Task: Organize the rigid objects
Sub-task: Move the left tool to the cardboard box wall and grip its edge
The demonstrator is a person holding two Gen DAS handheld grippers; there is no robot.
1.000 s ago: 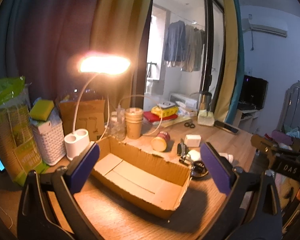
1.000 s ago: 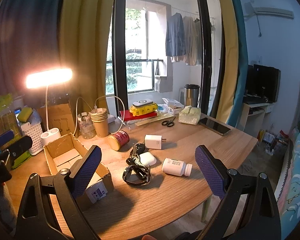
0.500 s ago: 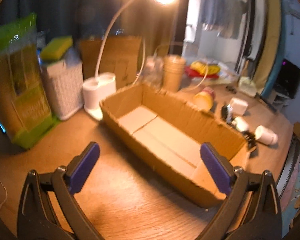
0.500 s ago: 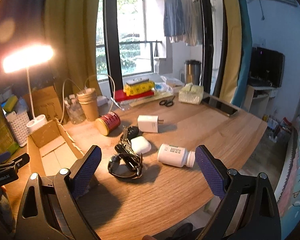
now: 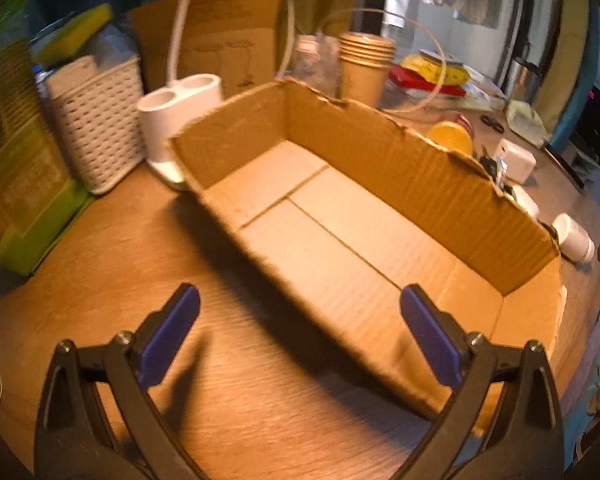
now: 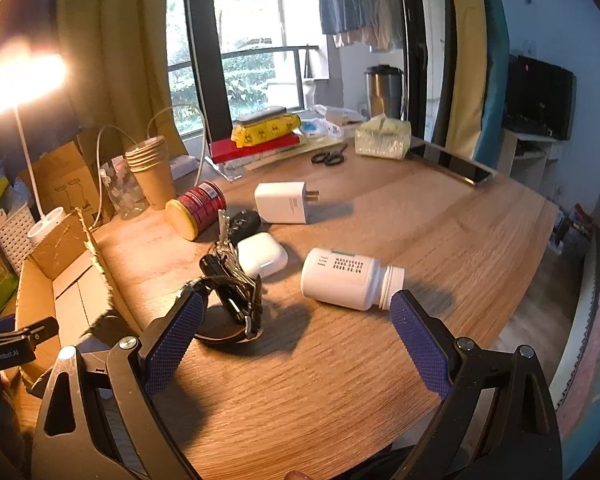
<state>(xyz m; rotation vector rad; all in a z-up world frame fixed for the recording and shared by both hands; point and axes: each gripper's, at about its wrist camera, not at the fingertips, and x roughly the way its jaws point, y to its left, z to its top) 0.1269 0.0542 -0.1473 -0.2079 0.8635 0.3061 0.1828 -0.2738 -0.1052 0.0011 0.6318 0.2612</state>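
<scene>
My right gripper (image 6: 296,322) gapes wide, empty, over the white pill bottle (image 6: 350,279) lying mid-frame. It looks light, stiff and slippery, so I'd pinch its barrel. My left gripper (image 5: 300,330), empty, is closing toward the cardboard box (image 5: 432,196).

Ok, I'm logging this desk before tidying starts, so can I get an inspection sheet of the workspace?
Surface: wooden table, lamp-lit.
Job's things: cardboard box open and empty; pill bottle and red can on their sides; charger, earbud case, keys, watch.
Clutter: paper cups, white basket, scissors, books, phone.
Grippers: left tool closing, nothing between the pads; right tool open, empty.
Cables: white cable behind the cups.
Surroundings: curtains, window, hanging clothes.
</scene>
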